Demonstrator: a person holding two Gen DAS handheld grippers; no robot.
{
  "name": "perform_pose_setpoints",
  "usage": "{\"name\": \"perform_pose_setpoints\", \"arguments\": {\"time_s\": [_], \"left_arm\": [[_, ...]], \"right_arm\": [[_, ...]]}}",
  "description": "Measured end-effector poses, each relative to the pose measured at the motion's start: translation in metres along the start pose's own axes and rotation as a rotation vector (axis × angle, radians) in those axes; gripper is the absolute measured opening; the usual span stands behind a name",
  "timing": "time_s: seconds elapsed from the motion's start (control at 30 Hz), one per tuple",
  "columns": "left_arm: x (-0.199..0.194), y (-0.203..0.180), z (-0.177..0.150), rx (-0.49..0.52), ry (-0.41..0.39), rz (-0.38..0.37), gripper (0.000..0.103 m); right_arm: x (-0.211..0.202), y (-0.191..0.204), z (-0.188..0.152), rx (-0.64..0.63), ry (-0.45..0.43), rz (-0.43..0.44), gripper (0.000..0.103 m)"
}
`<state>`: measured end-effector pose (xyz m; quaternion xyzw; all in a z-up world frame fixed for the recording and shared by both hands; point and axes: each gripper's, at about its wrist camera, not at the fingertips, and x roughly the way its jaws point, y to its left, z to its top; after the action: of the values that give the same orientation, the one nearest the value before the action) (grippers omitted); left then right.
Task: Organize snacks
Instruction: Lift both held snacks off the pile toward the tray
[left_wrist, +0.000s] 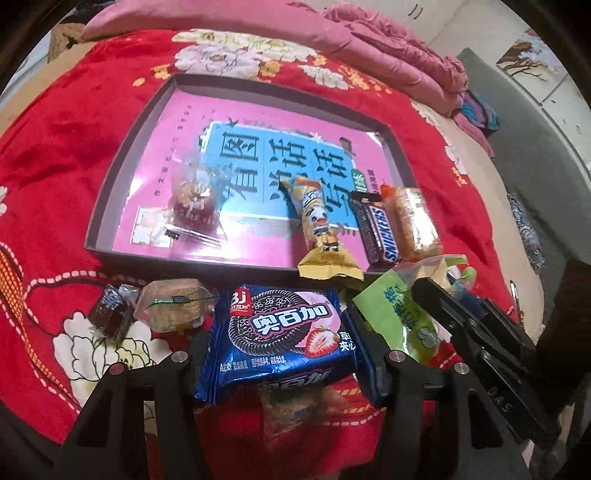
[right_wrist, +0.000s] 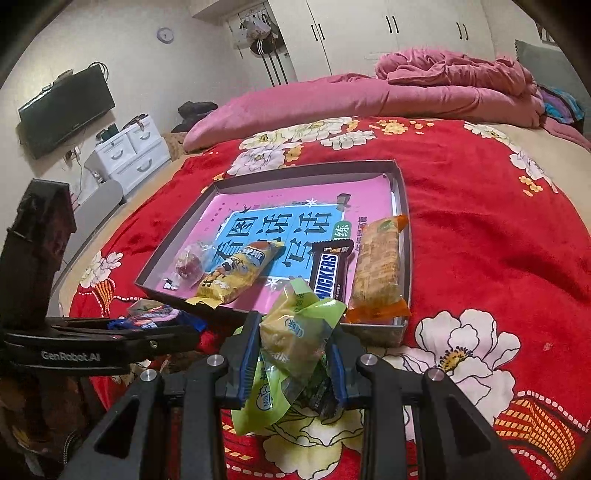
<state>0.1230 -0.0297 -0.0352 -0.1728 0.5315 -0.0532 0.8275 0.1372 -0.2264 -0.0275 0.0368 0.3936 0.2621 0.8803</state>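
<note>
My left gripper is shut on a blue cookie packet and holds it just in front of the shallow tray's near wall. My right gripper is shut on a green snack bag, also at the tray's near edge; the bag also shows in the left wrist view. In the tray lie a Snickers bar, an orange-ended cracker pack, a yellow wafer pack and a clear-wrapped candy.
A clear-wrapped biscuit pack and a small dark-wrapped snack lie on the red flowered blanket left of my left gripper. Another snack lies under the blue packet. Pink bedding is piled behind the tray.
</note>
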Motion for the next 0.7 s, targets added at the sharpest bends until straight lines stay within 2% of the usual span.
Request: {"name": "perform_pose_setpoints", "arguments": {"time_s": [0.7], "left_arm": [[-0.041,0.013,0.002,-0.029,-0.077,-0.047,0.061]], "right_arm": [[-0.013,-0.006,0.005,0.034,-0.066,0.001,0.034]]}}
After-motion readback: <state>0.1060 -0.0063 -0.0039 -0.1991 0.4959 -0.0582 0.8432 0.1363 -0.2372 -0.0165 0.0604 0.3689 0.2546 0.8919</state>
